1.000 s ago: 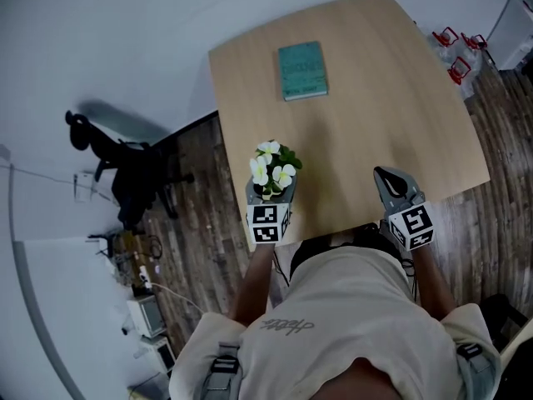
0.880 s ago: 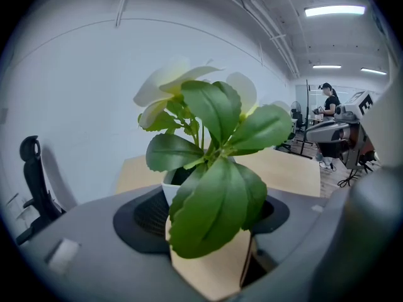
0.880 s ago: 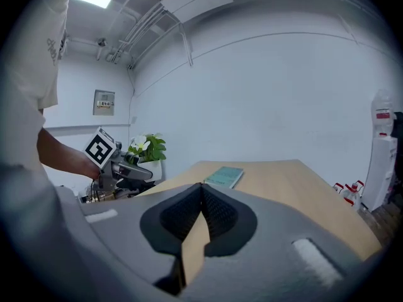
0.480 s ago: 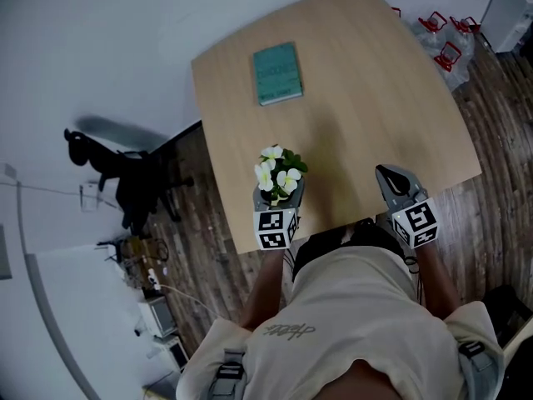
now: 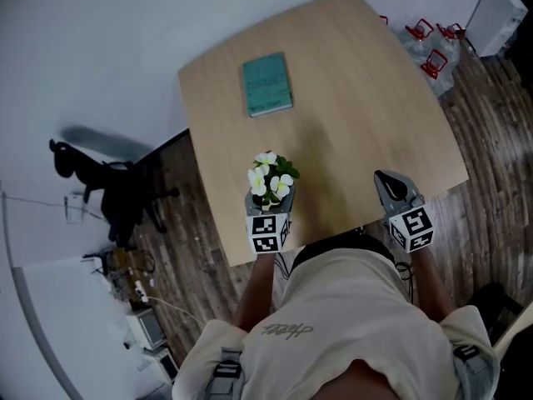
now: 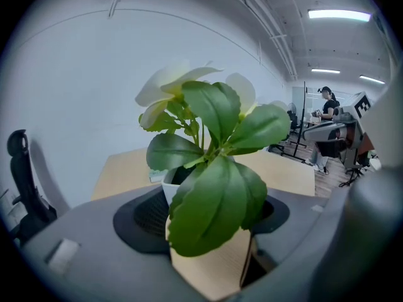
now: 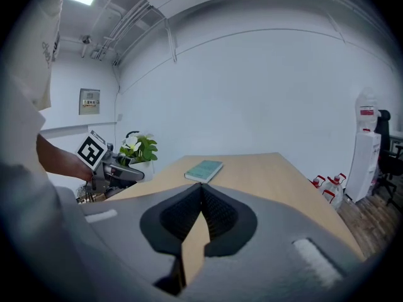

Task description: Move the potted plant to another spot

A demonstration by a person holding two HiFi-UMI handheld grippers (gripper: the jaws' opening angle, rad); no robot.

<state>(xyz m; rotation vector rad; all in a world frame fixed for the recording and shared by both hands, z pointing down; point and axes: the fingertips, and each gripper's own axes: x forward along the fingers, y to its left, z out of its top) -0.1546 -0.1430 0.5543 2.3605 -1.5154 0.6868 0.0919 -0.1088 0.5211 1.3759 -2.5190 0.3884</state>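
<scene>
The potted plant point(image 5: 271, 177), with white flowers and green leaves in a small white pot, is near the wooden table's point(image 5: 366, 107) near left edge. My left gripper point(image 5: 268, 211) is shut on the pot. In the left gripper view the leaves point(image 6: 214, 175) fill the middle, with the pot's rim point(image 6: 169, 185) between the dark pads of the left gripper point(image 6: 211, 209). Whether the pot rests on the table I cannot tell. My right gripper point(image 5: 391, 183) hovers over the near right edge, shut and empty. The right gripper point(image 7: 201, 190) looks past its touching tips at the plant point(image 7: 140, 148).
A teal book point(image 5: 267, 84) lies at the far left of the table. On the wood floor, a black office chair point(image 5: 108, 186) stands to the left. Red-handled water bottles point(image 5: 429, 52) and a white unit point(image 5: 500, 7) are at the far right. Devices point(image 5: 146, 323) sit by the wall.
Against the book and the table, both grippers have shifted a little to the right along the near edge. The plant went with the left one.
</scene>
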